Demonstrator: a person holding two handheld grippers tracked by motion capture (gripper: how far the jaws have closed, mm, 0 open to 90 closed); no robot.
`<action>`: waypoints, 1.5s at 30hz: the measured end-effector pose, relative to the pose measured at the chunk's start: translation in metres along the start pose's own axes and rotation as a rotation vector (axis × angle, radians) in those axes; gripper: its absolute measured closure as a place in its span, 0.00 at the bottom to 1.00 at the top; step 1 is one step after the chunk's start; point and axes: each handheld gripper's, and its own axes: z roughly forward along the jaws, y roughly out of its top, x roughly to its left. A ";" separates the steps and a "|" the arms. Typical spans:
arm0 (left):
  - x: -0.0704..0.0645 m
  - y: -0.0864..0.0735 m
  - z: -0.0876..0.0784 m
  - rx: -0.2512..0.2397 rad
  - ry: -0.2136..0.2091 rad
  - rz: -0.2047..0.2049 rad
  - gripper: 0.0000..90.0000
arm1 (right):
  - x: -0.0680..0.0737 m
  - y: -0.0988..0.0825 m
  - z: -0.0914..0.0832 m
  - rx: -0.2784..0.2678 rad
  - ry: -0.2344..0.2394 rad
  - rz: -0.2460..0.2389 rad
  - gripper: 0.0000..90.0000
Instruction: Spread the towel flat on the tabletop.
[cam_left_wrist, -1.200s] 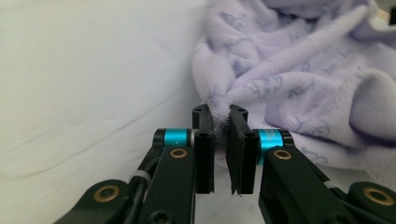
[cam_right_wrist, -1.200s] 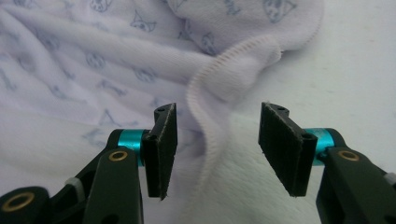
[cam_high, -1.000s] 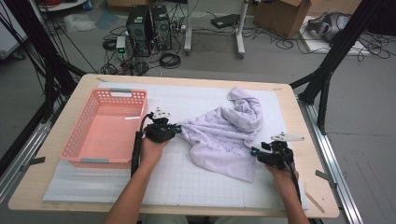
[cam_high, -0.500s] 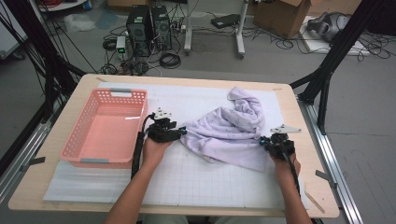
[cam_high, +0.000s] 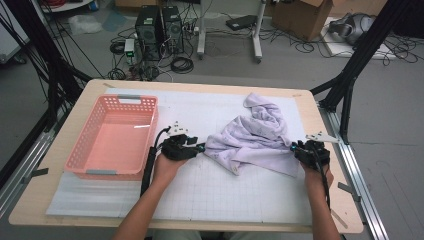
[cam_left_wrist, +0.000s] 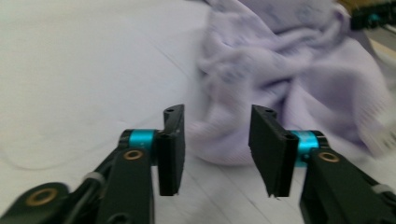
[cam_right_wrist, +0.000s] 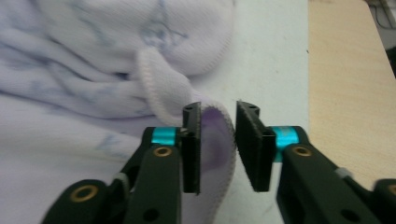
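Both tongs, L (cam_left_wrist: 215, 149) wide & empty, R (cam_right_wrist: 217, 147) narrow, hem loose between, just reopening, are flanking lavender towel (cam_high: 255, 137) to spread it.

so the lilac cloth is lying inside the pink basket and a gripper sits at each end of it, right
Not quite. The lilac cloth lies on the white mat, right of the pink basket, which holds nothing, as the high view shows. The left gripper and right gripper do sit at its two ends.
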 end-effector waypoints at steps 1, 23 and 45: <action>-0.004 -0.003 0.002 0.017 -0.016 0.015 0.67 | 0.003 -0.001 -0.005 -0.019 0.013 -0.007 0.75; -0.076 0.011 0.075 0.152 0.014 0.209 0.46 | 0.020 -0.023 -0.022 0.022 0.141 -0.083 0.64; -0.012 -0.004 -0.044 -0.022 0.056 -0.005 0.84 | 0.032 -0.025 -0.025 0.020 0.219 -0.075 0.65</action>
